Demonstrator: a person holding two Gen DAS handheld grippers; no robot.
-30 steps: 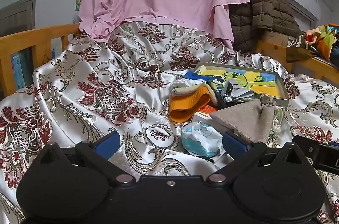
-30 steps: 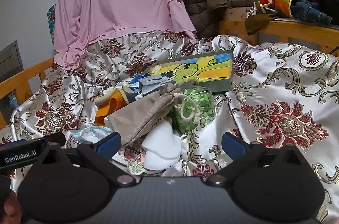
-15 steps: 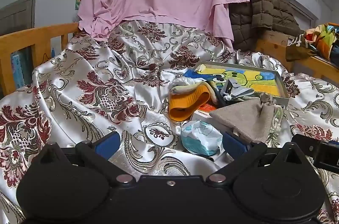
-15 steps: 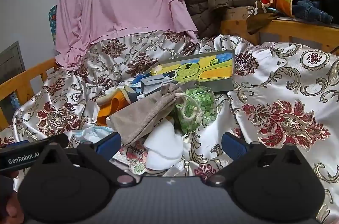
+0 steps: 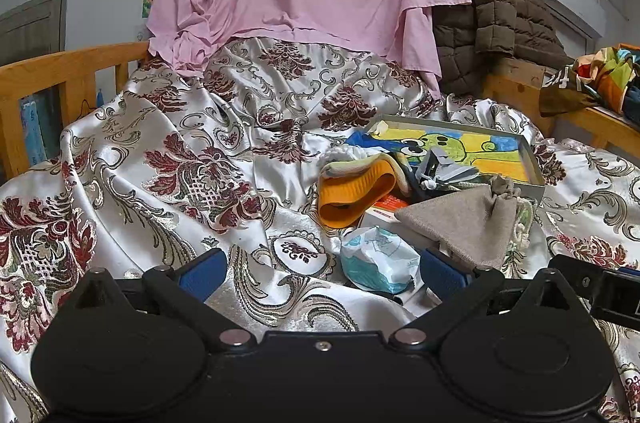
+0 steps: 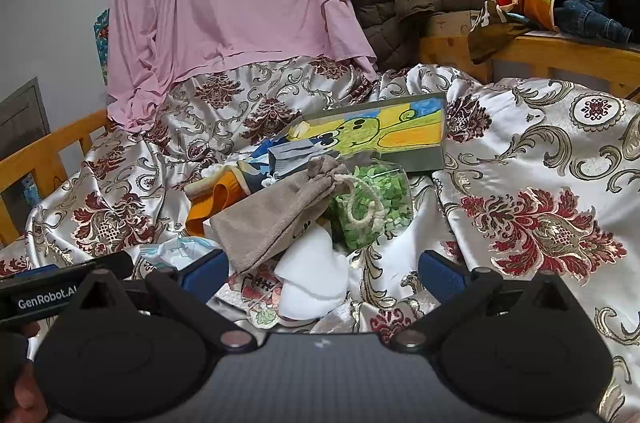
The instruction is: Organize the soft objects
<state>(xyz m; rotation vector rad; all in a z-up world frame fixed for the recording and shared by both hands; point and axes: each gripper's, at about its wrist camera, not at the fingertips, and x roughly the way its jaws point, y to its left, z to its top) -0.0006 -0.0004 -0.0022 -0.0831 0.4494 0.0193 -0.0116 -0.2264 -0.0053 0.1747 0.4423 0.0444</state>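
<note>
Glossy damask bedspread (image 5: 168, 159) carries your pile near the bed's middle: a coarse beige drawstring pouch (image 6: 276, 211) lying over a ribbed orange sock (image 5: 352, 191) and a crinkly tissue pack (image 5: 376, 259). Only your right view shows the green-pebble bag (image 6: 372, 207) and white foam (image 6: 312, 279). Both your left hand-held gripper (image 5: 320, 269) and right hand-held gripper (image 6: 322, 273) gape wide, holding nothing.

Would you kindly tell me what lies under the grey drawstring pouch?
The grey drawstring pouch lies across a white box, a white cloth and the edge of a clear packet of green bits. Whatever sits beneath its middle is covered.
</note>
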